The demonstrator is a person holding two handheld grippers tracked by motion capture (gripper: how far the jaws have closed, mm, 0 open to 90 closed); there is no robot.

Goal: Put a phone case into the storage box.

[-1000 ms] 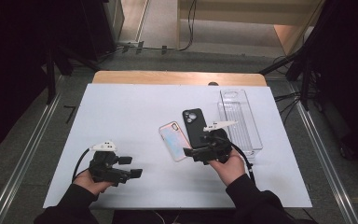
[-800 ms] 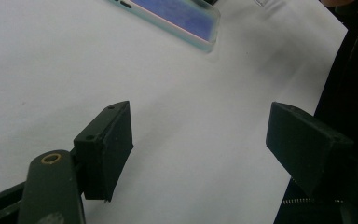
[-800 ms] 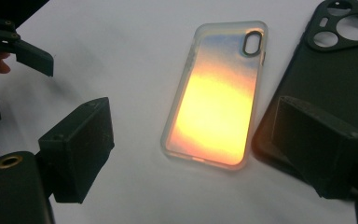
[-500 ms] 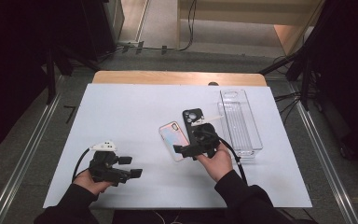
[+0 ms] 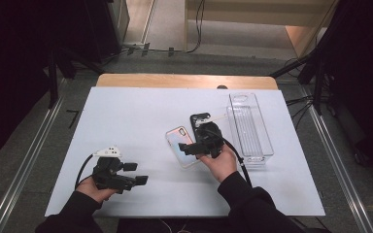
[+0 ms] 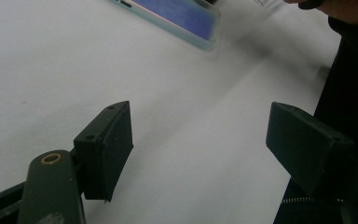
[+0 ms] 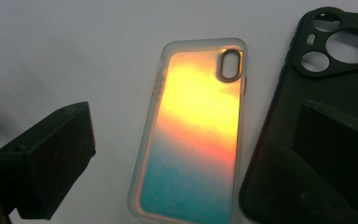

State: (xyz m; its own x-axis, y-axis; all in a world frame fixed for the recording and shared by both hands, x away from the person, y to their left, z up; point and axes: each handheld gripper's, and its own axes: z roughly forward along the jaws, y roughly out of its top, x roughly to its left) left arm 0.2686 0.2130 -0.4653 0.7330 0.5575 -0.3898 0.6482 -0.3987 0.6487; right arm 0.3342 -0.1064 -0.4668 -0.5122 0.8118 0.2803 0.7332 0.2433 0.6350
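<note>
The right hand-held gripper (image 7: 191, 154) hangs over the iridescent phone case (image 7: 193, 130), its jaws have just been opening and now stand wide, with the case lying flat between them on the white counter (image 5: 126, 116). The black phone case (image 7: 317, 121) lies just beside it. The left hand-held gripper (image 6: 200, 144) is wide open and holds nothing, well apart from both cases.

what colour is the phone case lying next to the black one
Iridescent: the phone case fades from orange-yellow at the camera end to teal, inside a clear frosted rim. The right gripper view shows it best.
</note>
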